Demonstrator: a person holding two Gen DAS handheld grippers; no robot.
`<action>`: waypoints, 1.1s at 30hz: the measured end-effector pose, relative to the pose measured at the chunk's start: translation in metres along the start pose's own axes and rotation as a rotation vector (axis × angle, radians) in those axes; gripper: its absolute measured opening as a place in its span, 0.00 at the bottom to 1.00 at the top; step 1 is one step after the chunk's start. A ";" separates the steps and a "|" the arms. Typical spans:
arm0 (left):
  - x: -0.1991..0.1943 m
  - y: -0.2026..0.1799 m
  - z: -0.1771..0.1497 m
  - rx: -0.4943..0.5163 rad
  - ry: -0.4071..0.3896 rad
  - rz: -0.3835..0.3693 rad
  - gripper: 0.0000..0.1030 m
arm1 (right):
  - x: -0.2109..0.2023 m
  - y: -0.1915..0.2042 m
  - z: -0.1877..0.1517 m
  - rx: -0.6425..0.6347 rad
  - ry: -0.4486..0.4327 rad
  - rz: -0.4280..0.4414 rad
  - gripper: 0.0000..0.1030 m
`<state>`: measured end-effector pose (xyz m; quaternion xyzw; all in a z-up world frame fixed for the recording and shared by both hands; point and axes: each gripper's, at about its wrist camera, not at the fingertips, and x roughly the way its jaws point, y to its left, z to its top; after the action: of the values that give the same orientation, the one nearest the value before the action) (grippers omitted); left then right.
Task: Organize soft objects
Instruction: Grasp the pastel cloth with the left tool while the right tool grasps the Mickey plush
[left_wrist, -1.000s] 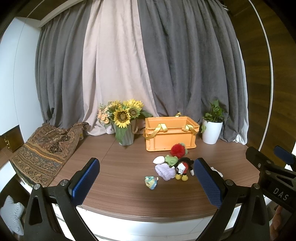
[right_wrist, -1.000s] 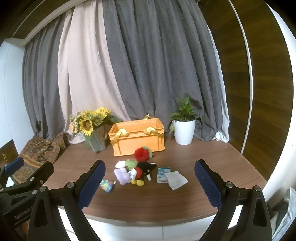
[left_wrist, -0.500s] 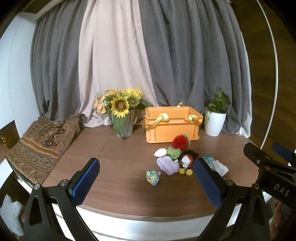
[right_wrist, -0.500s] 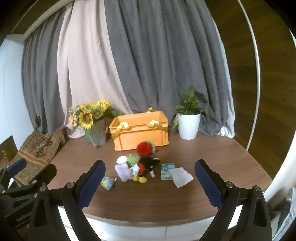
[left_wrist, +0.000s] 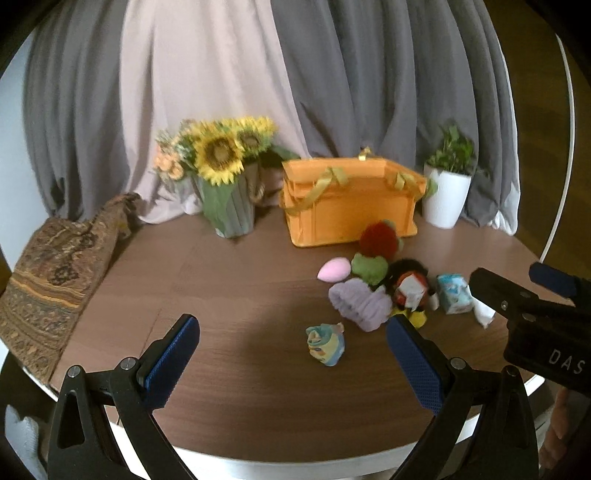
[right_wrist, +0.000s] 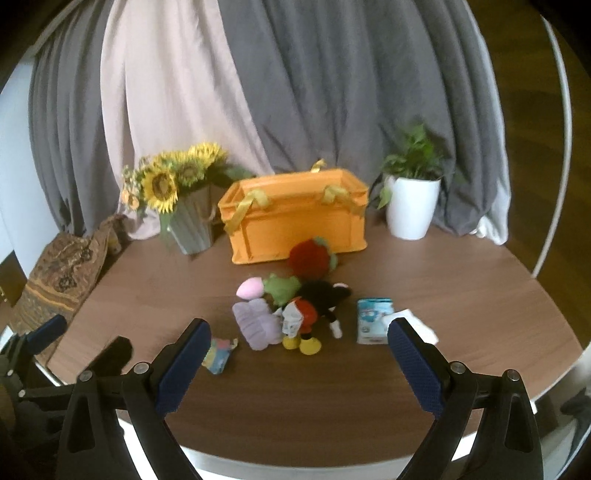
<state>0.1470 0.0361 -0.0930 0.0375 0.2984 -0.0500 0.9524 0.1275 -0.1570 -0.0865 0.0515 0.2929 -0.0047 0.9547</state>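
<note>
Soft pile (right_wrist: 291, 306) sits mid-table, just in front of orange crate (right_wrist: 299, 214). Black-and-red plush mouse (right_wrist: 314, 310) lies on its side, long axis running from yellow feet near you toward back right. Lilac fuzzy item (right_wrist: 255, 325) touches it on left; pink egg shape (right_wrist: 249, 288), green plush (right_wrist: 282, 286), red pompom plush (right_wrist: 310, 256) behind. Small pastel toy (left_wrist: 325, 343) lies apart, nearest you. Blue packet (right_wrist: 373, 321) to right, print unreadable. Your left gripper (left_wrist: 291, 363) released, empty. Your right gripper (right_wrist: 297, 367) likewise spread wide; its body reads "DAS" in left view.
</note>
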 end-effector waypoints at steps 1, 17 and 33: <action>0.009 0.002 -0.001 0.006 0.014 -0.011 0.99 | 0.009 0.004 0.000 -0.004 0.013 0.000 0.95; 0.111 0.002 -0.015 0.028 0.193 -0.144 0.84 | 0.116 0.018 0.001 0.031 0.175 -0.086 0.82; 0.144 -0.026 -0.032 -0.085 0.293 -0.026 0.57 | 0.177 -0.014 -0.004 0.000 0.286 0.055 0.69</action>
<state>0.2437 0.0027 -0.2026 0.0000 0.4363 -0.0435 0.8988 0.2715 -0.1671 -0.1903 0.0598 0.4244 0.0288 0.9030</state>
